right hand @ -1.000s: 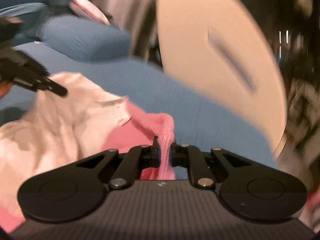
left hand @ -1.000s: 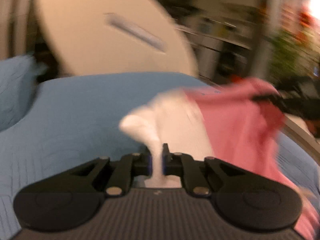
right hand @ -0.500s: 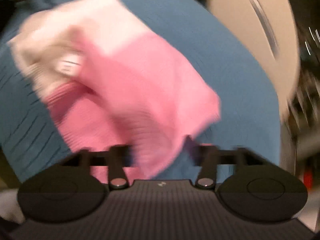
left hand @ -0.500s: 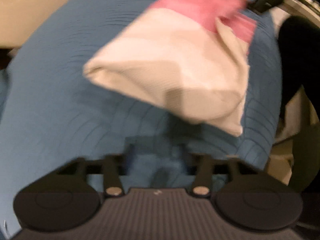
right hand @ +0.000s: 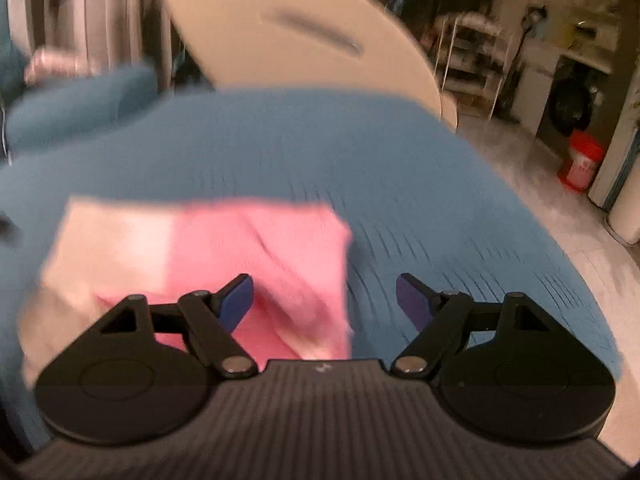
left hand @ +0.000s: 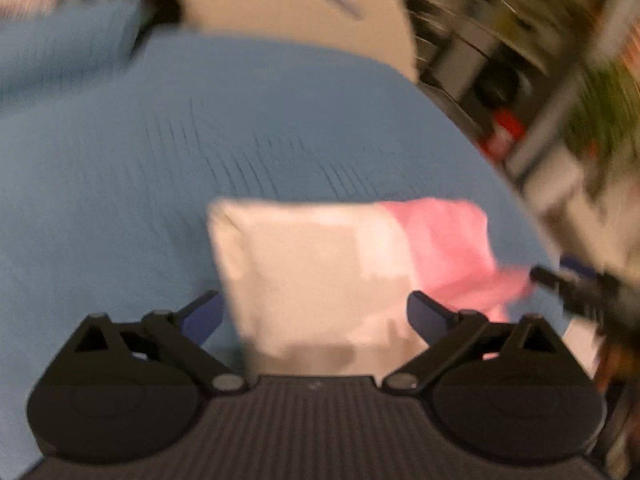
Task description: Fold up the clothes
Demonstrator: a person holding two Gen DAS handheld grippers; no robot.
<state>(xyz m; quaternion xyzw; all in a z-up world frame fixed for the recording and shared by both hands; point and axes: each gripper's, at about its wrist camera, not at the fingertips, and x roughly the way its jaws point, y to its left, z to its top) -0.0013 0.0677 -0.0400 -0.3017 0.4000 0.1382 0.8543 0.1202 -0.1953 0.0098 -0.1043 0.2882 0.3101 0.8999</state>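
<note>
Left wrist view: garment (left hand: 344, 272), cream-and-pink, folded, flat on near part of blue bed (left hand: 200, 152). Left gripper (left hand: 316, 316) spread, empty, over cream end; right gripper (right hand: 325, 300) spread, empty, over pink end. Step: fold released; next probably smoothing or another fold. A second ago both pinched it aloft.

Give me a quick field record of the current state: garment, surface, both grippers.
garment: pink and cream garment, folded into a rough rectangle, lying flat
surface: blue bedspread
left gripper: open, holding nothing, cream end between its fingers
right gripper: open, holding nothing, over pink end
image quality: motion-blurred
</note>
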